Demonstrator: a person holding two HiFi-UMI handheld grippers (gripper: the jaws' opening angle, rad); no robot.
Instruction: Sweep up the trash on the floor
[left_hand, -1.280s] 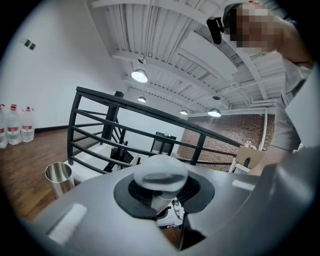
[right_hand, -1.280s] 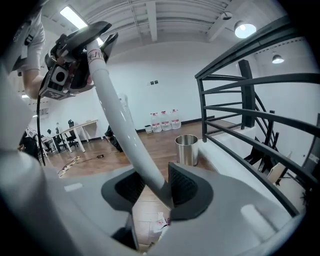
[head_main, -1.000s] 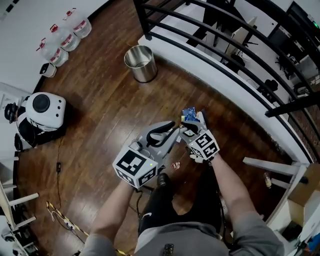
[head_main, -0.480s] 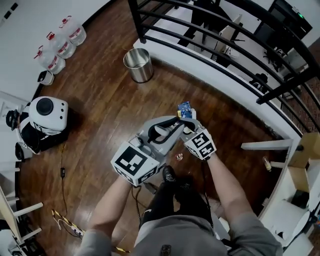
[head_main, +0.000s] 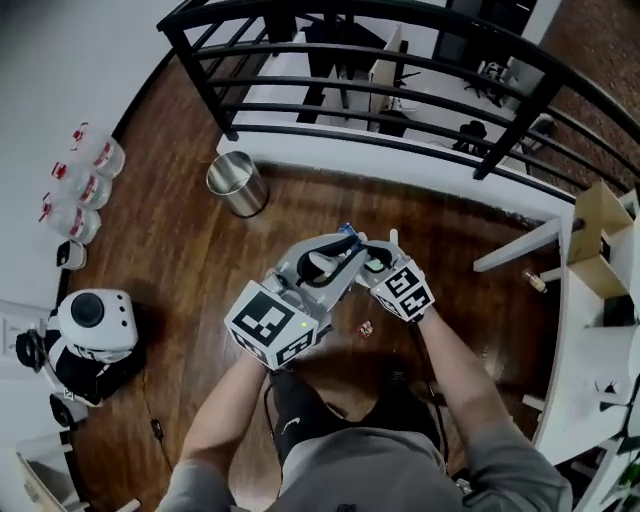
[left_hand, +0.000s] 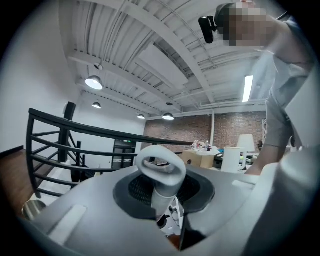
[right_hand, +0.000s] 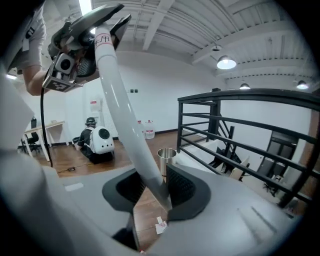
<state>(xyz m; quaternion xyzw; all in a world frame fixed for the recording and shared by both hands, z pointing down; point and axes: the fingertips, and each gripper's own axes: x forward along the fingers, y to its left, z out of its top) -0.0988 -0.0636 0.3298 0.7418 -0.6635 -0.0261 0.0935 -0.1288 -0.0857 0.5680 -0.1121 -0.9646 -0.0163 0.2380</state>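
Gripped in left claw (left_hand: 164, 194) and just-closing right claw (right_hand: 150, 187): white handle (right_hand: 117, 95). Risks slipping through light right pinch, swinging past paper scrap (right_hand: 160, 226) on floor (head_main: 200, 260) into railing (right_hand: 235, 120).

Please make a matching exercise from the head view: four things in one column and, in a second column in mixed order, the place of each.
Things:
1. metal bin
2. water bottles
3. trash scrap
4. cardboard box

Places:
a. on the floor, close to the person
b. at the right edge of the view
c. by the white wall, left
d. on the floor near the black railing

Pairs: 1-d, 2-c, 3-a, 4-b
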